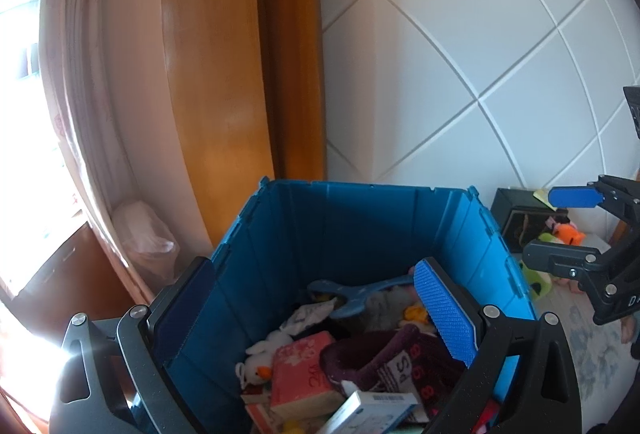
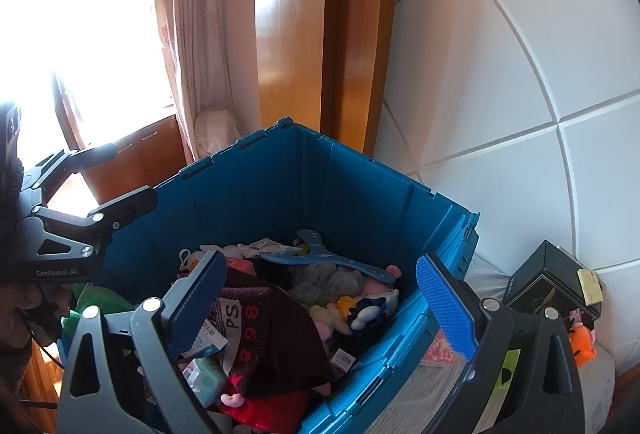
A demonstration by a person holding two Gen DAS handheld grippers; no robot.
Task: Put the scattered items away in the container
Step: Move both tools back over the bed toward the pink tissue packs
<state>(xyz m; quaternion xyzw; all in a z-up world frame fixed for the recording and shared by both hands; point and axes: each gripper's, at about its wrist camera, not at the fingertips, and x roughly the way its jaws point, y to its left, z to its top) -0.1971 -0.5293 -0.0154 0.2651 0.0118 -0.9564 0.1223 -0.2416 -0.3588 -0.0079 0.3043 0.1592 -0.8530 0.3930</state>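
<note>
Blue crate (image 2: 340, 185) brims with plush toys, a maroon knit (image 2: 276, 334) on top; left gripper (image 1: 316, 314) and right gripper (image 2: 320, 306) hover, jaws wide, empty.

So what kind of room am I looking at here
Most likely a bedroom or a child's room at home. A padded white headboard-style wall rises behind the blue crate of plush toys, and a sheer curtain hangs beside a sunlit window with wooden trim.

Daylight from window (image 2: 80, 33) at left, blown-out glare; strong fisheye bending, dark corners.
</note>
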